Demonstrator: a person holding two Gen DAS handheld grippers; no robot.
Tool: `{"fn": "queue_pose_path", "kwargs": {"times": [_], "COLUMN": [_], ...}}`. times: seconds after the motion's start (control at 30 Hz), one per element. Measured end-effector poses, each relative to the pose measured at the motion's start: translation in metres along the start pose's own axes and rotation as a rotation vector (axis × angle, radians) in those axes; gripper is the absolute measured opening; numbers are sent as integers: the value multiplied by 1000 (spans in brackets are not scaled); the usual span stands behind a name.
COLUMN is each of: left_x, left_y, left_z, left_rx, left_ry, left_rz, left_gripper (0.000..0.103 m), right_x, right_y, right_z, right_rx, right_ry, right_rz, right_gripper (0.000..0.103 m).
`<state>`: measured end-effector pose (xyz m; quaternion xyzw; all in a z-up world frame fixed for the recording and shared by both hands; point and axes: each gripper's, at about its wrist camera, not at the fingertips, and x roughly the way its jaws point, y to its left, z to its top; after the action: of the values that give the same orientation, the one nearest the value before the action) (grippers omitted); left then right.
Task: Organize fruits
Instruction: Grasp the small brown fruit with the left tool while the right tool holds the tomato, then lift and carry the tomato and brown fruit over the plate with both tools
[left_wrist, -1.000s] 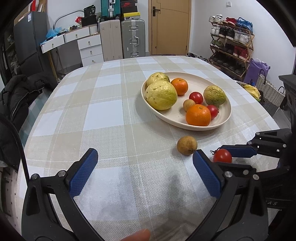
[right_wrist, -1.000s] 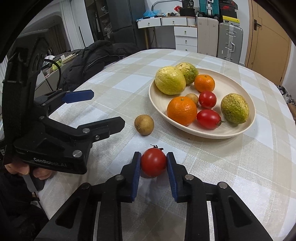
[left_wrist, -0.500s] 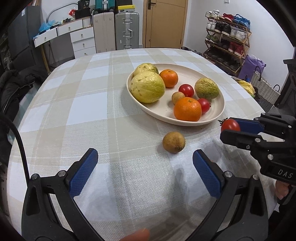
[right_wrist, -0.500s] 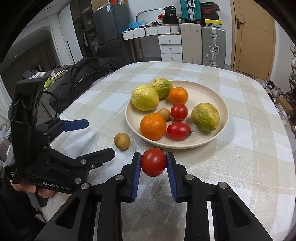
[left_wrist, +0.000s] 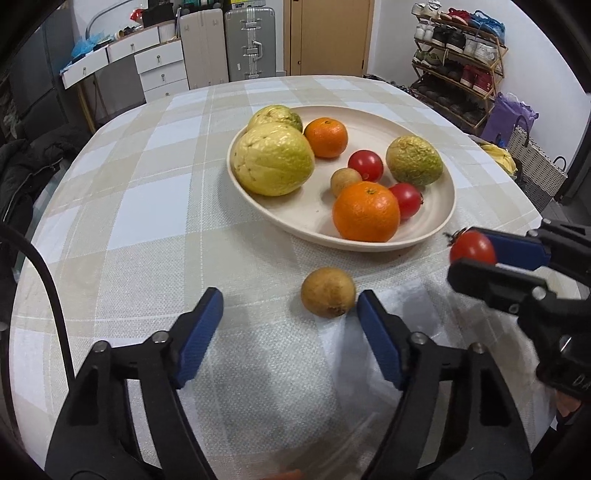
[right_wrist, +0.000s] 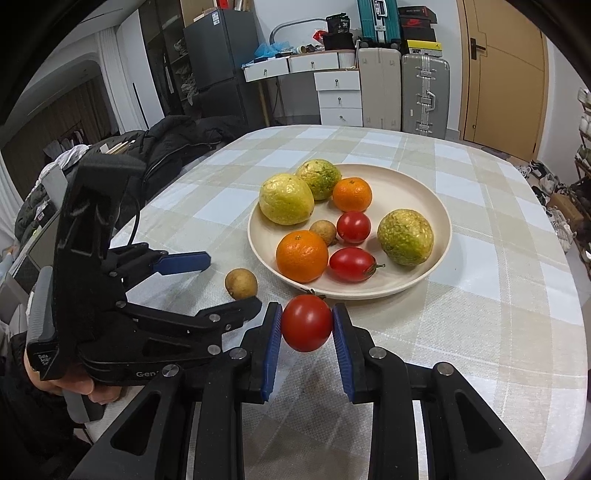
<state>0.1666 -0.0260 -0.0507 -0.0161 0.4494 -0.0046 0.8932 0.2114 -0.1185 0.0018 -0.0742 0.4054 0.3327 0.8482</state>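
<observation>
Blue pads of the right gripper (right_wrist: 306, 328) squeeze a round red tomato (right_wrist: 306, 324) at the bottom middle of the right wrist view, held up off the checked cloth-covered table (right_wrist: 480, 295). Left of it, the left gripper (left_wrist: 290, 325) has its jaws wide apart, holding nothing. A small round brown fruit (left_wrist: 328, 292) lies on the cloth just beside its right pad. Farther back, the cream round plate (right_wrist: 439, 206) holds oranges, tomatoes and bumpy green-yellow fruits.

Wooden door (left_wrist: 327, 37), suitcases (left_wrist: 251, 42), shoe rack (left_wrist: 456, 62)
</observation>
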Motion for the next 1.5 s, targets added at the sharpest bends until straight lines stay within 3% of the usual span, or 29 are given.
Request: {"fn": "queue_pose_path", "kwargs": {"times": [0.1, 0.17, 0.23, 0.73, 1.5], "left_x": [1, 0, -4, -11, -25], "left_y": [-6, -8, -12, -26, -9], "left_z": [3, 4, 2, -3, 3], "left_rx": [6, 12, 12, 38, -15], "left_ry": [-9, -16, -21, -40, -88], "left_rz": [-11, -19, -18, -14, -20], "left_gripper": [54, 34, 25, 25, 25], "right_x": [2, 1, -1, -1, -6], "right_y": [1, 2, 2, 9, -3], "right_z": [-1, -1, 0, 2, 5], "right_rx": [-7, -14, -17, -51, -23], "right_ry": [7, 4, -1, -18, -58], "right_rz": [-7, -12, -19, -25, -47], "right_gripper": [28, 28, 28, 28, 28]}}
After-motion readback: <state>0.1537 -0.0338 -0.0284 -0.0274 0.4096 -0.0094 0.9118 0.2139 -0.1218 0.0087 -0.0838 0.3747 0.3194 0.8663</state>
